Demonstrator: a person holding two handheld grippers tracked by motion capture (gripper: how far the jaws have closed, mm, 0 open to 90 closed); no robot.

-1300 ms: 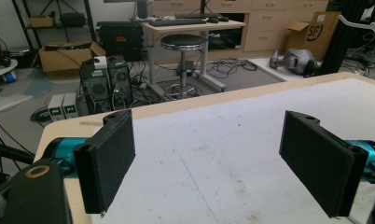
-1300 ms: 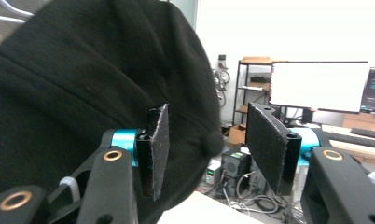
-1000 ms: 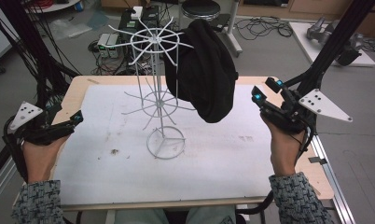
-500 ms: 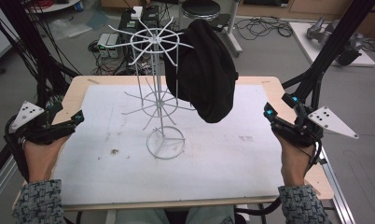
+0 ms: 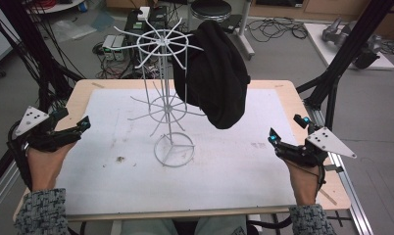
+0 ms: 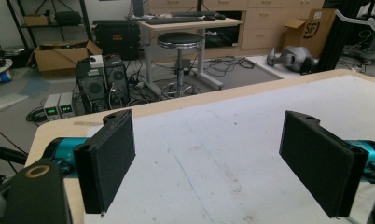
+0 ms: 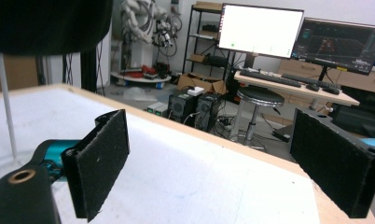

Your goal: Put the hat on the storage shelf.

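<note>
Cluttered lab floor with cables and a stool surrounds the counter, whose white sheet carries a white wire hat stand at its middle. On the stand's right side hangs a black beanie, draped over the upper prongs. Well right of the stand, the right gripper rests low, its jaws having just been opening, now wide and empty; well left of it, the left gripper is likewise wide and empty. My worry: the one-sided load could tip the light stand, or the beanie could slide off a prong if nudged.
</note>
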